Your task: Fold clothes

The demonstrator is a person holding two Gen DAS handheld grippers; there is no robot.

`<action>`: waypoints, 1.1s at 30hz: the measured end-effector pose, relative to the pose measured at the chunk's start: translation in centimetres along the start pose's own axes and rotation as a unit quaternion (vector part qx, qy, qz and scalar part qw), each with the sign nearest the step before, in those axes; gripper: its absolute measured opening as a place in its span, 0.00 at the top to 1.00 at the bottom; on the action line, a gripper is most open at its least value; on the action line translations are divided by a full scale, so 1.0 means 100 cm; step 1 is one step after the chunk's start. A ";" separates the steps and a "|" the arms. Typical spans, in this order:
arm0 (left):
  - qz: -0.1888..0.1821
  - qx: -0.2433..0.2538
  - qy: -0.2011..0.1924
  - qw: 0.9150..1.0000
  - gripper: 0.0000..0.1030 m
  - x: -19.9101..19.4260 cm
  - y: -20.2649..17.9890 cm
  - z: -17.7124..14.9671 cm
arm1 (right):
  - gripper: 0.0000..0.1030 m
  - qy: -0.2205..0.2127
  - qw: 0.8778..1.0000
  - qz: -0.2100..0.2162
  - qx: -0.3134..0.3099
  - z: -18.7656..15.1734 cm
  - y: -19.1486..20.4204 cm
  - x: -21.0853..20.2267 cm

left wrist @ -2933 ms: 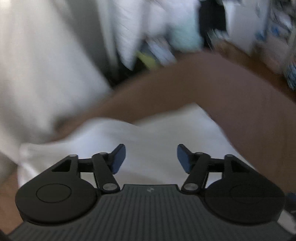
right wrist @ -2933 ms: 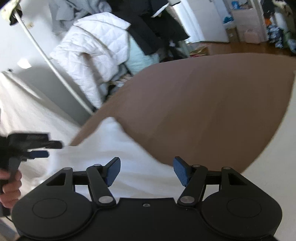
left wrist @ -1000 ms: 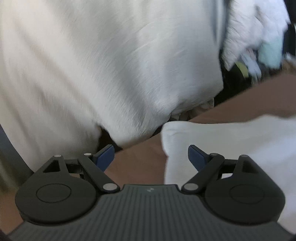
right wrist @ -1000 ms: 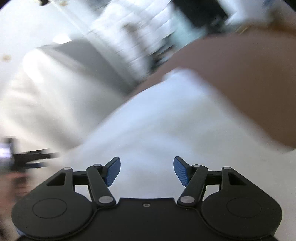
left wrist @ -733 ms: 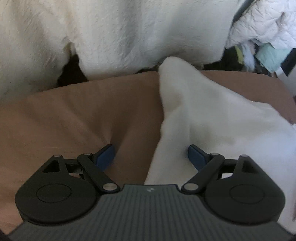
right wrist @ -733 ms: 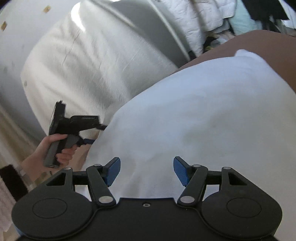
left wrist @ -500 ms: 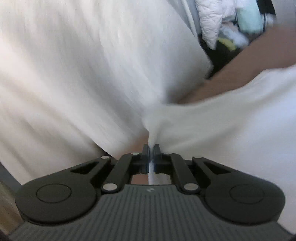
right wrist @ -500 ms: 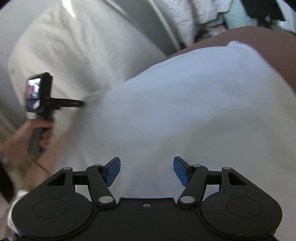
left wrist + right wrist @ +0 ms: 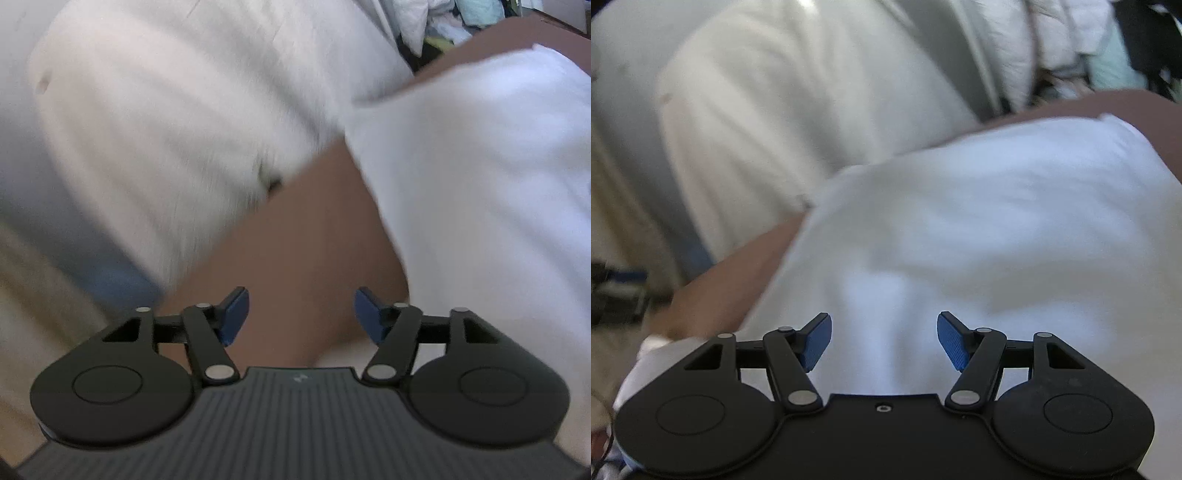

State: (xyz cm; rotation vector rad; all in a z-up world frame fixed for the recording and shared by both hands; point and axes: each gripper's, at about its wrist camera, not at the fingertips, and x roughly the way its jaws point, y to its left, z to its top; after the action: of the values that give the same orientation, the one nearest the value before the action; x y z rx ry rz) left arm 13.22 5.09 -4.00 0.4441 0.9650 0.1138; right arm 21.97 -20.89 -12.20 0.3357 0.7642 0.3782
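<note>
A white garment (image 9: 491,184) lies spread on a brown surface (image 9: 295,258); it fills the right of the left wrist view. My left gripper (image 9: 301,312) is open over bare brown surface, just left of the garment's edge, with nothing between its blue pads. In the right wrist view the same white garment (image 9: 979,240) covers most of the frame. My right gripper (image 9: 884,341) hovers open above its cloth, holding nothing. The brown surface (image 9: 731,280) shows at the garment's left edge.
A large pale fabric mass (image 9: 147,129) hangs at the left, beyond the brown surface's edge. A pile of clothes, with a white quilted jacket (image 9: 1052,44), sits at the far right. A dark blurred object (image 9: 613,295) is at the left edge of the right wrist view.
Half a second ago my left gripper was shut on the garment's corner; now it is open and has let go. The right gripper stayed open and shifted slightly over the cloth.
</note>
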 end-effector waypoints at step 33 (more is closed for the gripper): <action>-0.193 -0.385 -0.045 0.901 0.96 0.021 0.133 -0.160 | 0.78 0.040 0.994 -0.008 -0.098 -0.125 0.126 -0.150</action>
State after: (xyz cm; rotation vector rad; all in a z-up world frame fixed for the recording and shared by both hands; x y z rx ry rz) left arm 2.76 22.72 -7.93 -0.4722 0.8222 0.1049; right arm 0.38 -14.56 -6.23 0.1299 0.8014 0.4497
